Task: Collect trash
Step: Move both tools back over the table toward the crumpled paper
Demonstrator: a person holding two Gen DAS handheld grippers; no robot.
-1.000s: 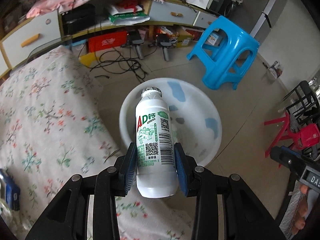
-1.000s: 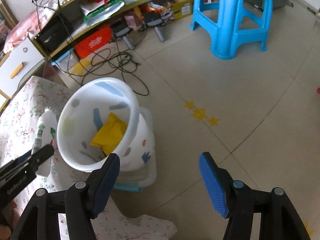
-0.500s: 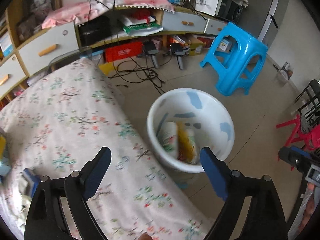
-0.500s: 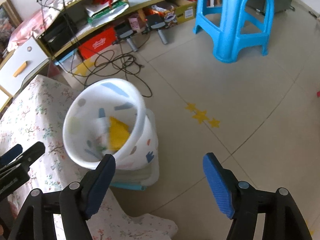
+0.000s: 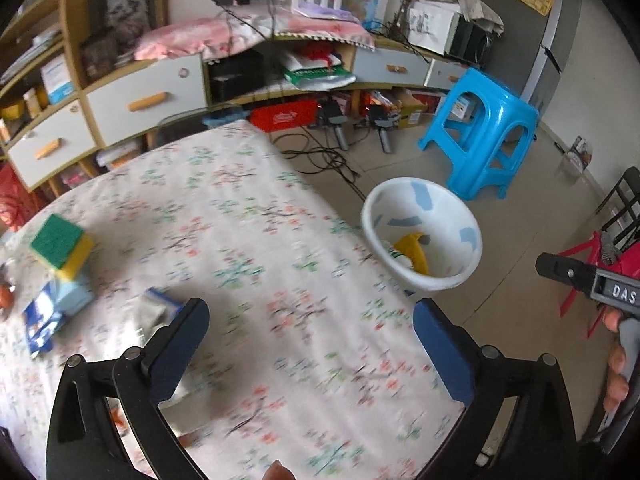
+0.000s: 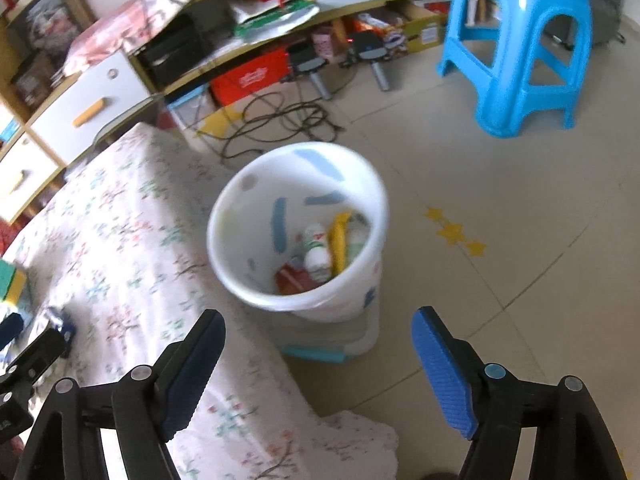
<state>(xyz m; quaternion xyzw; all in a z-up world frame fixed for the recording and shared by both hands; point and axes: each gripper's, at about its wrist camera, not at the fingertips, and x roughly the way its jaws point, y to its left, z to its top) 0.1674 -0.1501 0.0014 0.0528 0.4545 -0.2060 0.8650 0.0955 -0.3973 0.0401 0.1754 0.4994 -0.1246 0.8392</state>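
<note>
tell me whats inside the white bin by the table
Inside the white bin: a white bottle, a yellow wrapper and something red. Whatever lies beneath them is covered.

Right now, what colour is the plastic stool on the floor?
Bright blue; the stool shows best in the right wrist view.

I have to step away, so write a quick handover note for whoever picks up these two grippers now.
Left gripper: jaws opening wide, nothing between them, over the flowered table.
Right gripper: jaws opening, nothing between them, above the table edge beside the bin.
Done: the white bottle lies in the bin on the floor, next to a yellow wrapper and a red wrapper.
Left: on the table's left side a blue and white packet, a grey scrap and a green and yellow sponge. Judge which of these count as trash; the blur hides details.
</note>
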